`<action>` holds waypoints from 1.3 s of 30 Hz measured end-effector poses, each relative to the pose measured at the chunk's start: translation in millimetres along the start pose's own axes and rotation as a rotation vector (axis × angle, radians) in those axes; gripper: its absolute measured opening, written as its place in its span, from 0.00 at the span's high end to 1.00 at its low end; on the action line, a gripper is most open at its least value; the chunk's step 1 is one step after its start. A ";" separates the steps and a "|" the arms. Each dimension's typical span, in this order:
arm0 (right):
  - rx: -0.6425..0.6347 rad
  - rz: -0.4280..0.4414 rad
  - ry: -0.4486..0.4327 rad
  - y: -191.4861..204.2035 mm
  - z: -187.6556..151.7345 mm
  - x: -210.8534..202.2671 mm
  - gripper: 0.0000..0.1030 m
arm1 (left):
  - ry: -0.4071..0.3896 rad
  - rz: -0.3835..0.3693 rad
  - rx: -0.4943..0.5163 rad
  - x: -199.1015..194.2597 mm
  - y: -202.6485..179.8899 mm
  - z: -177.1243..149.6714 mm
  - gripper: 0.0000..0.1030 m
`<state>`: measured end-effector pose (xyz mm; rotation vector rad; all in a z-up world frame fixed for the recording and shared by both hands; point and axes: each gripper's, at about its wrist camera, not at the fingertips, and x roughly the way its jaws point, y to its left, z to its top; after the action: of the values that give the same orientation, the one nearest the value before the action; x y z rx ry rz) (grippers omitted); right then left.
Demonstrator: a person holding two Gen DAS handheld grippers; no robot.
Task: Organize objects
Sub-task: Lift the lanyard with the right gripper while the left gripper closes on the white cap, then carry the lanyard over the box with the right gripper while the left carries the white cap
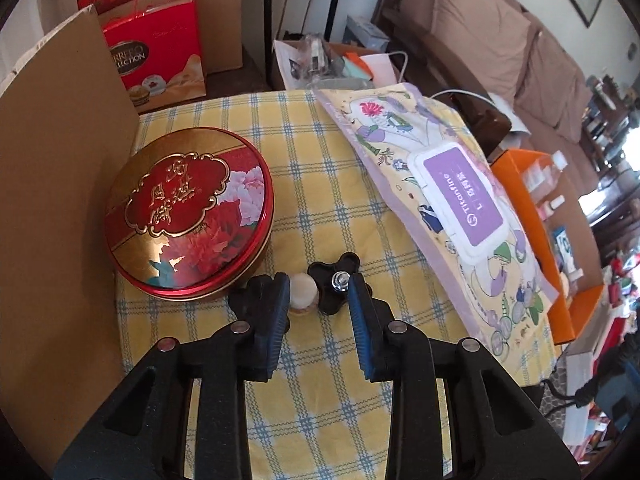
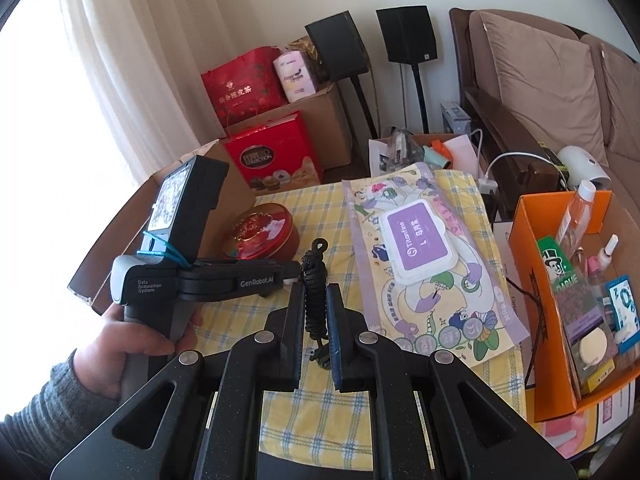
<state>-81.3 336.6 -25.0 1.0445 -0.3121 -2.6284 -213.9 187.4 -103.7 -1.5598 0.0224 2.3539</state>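
My left gripper point(image 1: 319, 292) is open low over the yellow checked tablecloth point(image 1: 320, 184). Just past its fingertips stand a small cream-capped bottle point(image 1: 303, 286) and a black star-shaped knob with a metal bolt point(image 1: 334, 280). My right gripper point(image 2: 313, 304) is shut on a black coiled cord point(image 2: 315, 284) and holds it above the cloth. The left gripper's body point(image 2: 208, 276) shows in the right wrist view, held by a hand. A round red and gold tin point(image 1: 190, 212) sits left, also in the right wrist view point(image 2: 260, 232).
A large purple wipes pack point(image 1: 440, 208) lies along the table's right side, also in the right wrist view point(image 2: 420, 256). An orange box point(image 2: 532, 280) with bottles and packets stands to the right. A cardboard wall point(image 1: 60, 200) rises at left. Red gift bags point(image 2: 276, 156) stand behind.
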 end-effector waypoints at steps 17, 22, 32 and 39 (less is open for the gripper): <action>-0.004 0.006 -0.005 3.2 0.6 -1.6 0.91 | -0.016 0.011 -0.001 2.0 -0.4 2.7 0.84; -0.017 0.005 -0.010 7.8 4.6 -3.0 0.91 | -0.048 -0.032 0.000 -21.2 -1.8 -1.2 0.84; -0.056 0.029 -0.036 29.6 23.9 -13.9 0.91 | -0.163 -0.126 0.070 -107.8 -11.5 -12.9 0.84; -0.110 0.050 -0.057 60.8 41.3 -19.1 0.91 | -0.206 -0.155 0.065 -150.6 5.6 -17.0 0.84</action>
<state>-85.2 290.3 35.1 0.9159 -0.2005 -2.6018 -146.8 140.9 24.2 -1.2362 -0.0657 2.3534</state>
